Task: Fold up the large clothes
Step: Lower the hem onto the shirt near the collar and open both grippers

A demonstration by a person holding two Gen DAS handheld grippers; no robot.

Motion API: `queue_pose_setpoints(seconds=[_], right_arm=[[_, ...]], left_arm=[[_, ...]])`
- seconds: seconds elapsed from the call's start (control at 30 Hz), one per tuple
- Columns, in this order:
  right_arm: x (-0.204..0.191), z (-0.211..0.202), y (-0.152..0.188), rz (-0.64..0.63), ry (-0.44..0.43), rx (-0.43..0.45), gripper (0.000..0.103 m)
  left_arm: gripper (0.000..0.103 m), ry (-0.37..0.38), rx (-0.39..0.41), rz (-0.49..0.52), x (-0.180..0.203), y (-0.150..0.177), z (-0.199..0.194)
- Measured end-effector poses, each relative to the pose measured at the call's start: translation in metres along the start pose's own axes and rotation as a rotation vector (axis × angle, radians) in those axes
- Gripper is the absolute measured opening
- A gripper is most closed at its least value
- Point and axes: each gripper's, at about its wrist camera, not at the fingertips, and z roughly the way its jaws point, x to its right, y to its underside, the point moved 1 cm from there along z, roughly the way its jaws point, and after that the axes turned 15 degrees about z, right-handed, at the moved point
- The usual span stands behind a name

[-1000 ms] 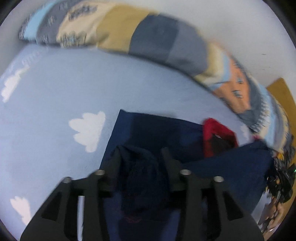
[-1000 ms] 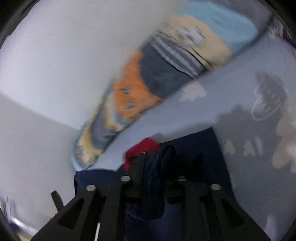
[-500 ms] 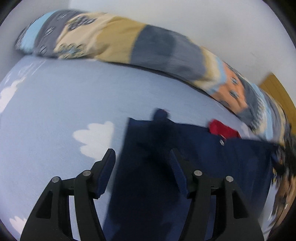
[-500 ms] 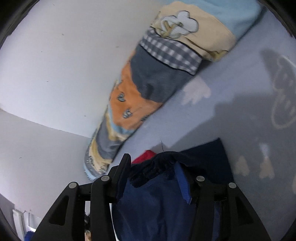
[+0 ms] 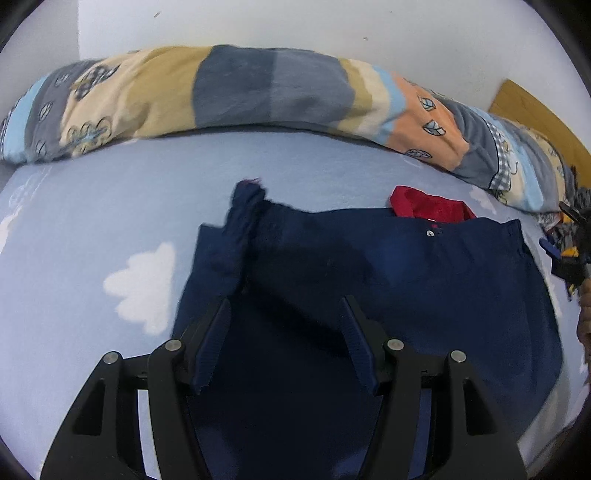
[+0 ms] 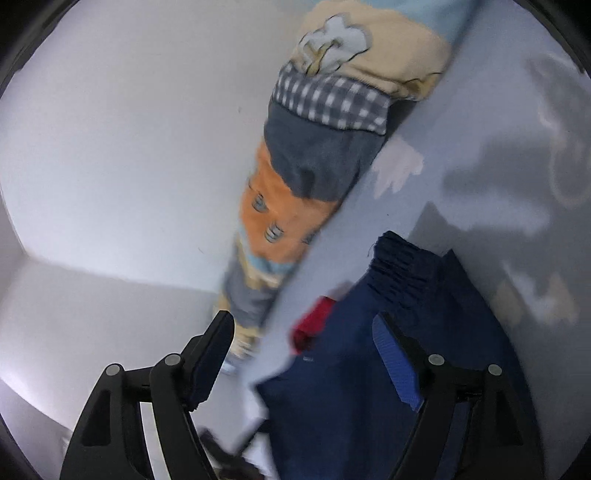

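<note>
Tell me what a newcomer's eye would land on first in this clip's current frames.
The navy garment spread on the pale blue cloud-print sheet, with a red piece peeking out at its far edge. Behind it, a long patchwork bolster lies along the white wall. Both the left gripper and right gripper are open, holding nothing.

white wall [image 5: 295, 22] | cloud-print bedsheet [image 5: 110, 206] (pale blue) | patchwork bolster [image 5: 236, 88]

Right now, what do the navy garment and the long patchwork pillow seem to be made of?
The navy garment looks like soft matte knit, likely cotton: its gathered ribbed edge shows in the right wrist view. The patchwork pillow looks like stuffed woven cotton with printed and checked patches; the exact fibre is unclear.
</note>
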Motion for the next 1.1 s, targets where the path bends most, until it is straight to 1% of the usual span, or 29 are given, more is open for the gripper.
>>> queue_pose_setpoints(seconds=[0.07,0.1,0.13,0.17,0.2,0.27,0.3,0.33,0.37,0.4,0.47,0.5,0.53,0.57,0.6,0.63,0.67,0.7,0.73,0.8,0.83,0.87,0.9,0.93,0.97,1.0,1.03,1.07,1.1], right_arm=[[-0.008,0.023,0.005,-0.128,0.1,-0.019,0.076],[-0.009,0.034,0.005,-0.176,0.144,-0.022,0.075],[-0.005,0.045,0.003,-0.203,0.205,-0.014,0.071],[0.002,0.053,-0.002,-0.205,0.257,-0.007,0.064],[0.011,0.06,-0.009,-0.215,0.338,0.015,0.058],[0.028,0.063,-0.019,-0.177,0.466,0.027,0.007],[0.029,0.061,-0.019,-0.17,0.49,0.039,0.003],[0.024,0.054,-0.015,-0.185,0.494,0.052,0.007],[0.016,0.046,-0.006,-0.223,0.496,0.058,0.015],[0.005,0.04,0.006,-0.278,0.498,0.054,0.019],[-0.016,0.023,0.043,-0.392,0.483,0.024,0.041],[-0.021,0.016,0.061,-0.424,0.462,0.015,0.044],[-0.028,0.01,0.092,-0.47,0.434,-0.026,0.045],[-0.031,0.011,0.11,-0.496,0.422,-0.063,0.045],[-0.035,0.012,0.141,-0.545,0.412,-0.11,0.045],[-0.039,0.016,0.163,-0.586,0.408,-0.14,0.045],[-0.039,0.02,0.19,-0.629,0.406,-0.184,0.043],[-0.038,0.025,0.216,-0.664,0.412,-0.226,0.042],[-0.035,0.031,0.244,-0.711,0.418,-0.274,0.042],[-0.023,0.043,0.286,-0.804,0.466,-0.343,0.036],[-0.015,0.047,0.3,-0.856,0.51,-0.352,0.034],[-0.006,0.045,0.304,-0.915,0.562,-0.322,0.033],[0.004,0.04,0.297,-0.919,0.589,-0.313,0.033],[0.016,0.03,0.279,-0.847,0.599,-0.318,0.03],[0.021,0.02,0.265,-0.8,0.617,-0.301,0.013],[0.028,0.002,0.246,-0.788,0.675,-0.238,0.003],[0.035,-0.012,0.233,-0.78,0.719,-0.197,0.0],[0.046,-0.032,0.213,-0.713,0.742,-0.176,0.0],[0.055,-0.048,0.199,-0.652,0.744,-0.16,0.0]], left_arm=[[0.06,-0.013,-0.007,0.002,0.001,-0.004,0.015],[0.06,-0.024,-0.028,-0.011,-0.003,-0.006,0.026],[0.06,-0.049,-0.066,-0.038,-0.009,-0.006,0.039],[0.06,-0.057,-0.096,-0.073,-0.017,-0.004,0.05],[0.06,-0.038,-0.106,-0.1,-0.022,-0.002,0.057],[0.061,-0.037,-0.101,-0.108,-0.023,-0.001,0.057],[0.061,-0.051,-0.104,-0.09,-0.019,-0.002,0.053],[0.061,-0.053,-0.102,-0.076,-0.015,-0.002,0.047],[0.061,-0.047,-0.092,-0.062,-0.009,0.001,0.034],[0.061,-0.036,-0.077,-0.053,-0.006,0.004,0.025],[0.061,-0.017,-0.055,-0.029,0.007,0.014,0.0],[0.061,-0.015,-0.036,-0.011,0.018,0.021,-0.015],[0.061,-0.001,-0.017,0.004,0.029,0.029,-0.028],[0.061,0.016,-0.008,0.014,0.039,0.034,-0.035],[0.061,0.018,-0.002,0.036,0.053,0.041,-0.044],[0.061,0.011,0.011,0.061,0.069,0.047,-0.053],[0.061,0.027,0.02,0.078,0.081,0.051,-0.058],[0.061,0.046,0.025,0.095,0.093,0.056,-0.063],[0.061,0.046,0.03,0.11,0.103,0.06,-0.066],[0.061,-0.004,0.012,0.147,0.112,0.073,-0.063],[0.061,-0.019,-0.01,0.15,0.109,0.076,-0.058],[0.061,-0.044,-0.065,0.115,0.097,0.089,-0.046],[0.062,-0.056,-0.094,0.078,0.082,0.101,-0.037],[0.059,-0.028,-0.073,0.069,0.071,0.111,-0.037],[0.055,-0.012,-0.039,0.086,0.064,0.118,-0.043],[0.056,-0.054,-0.045,0.112,0.061,0.12,-0.046],[0.056,-0.1,-0.061,0.134,0.057,0.122,-0.048],[0.056,-0.091,-0.063,0.118,0.05,0.125,-0.052],[0.056,-0.079,-0.065,0.092,0.044,0.128,-0.054]])
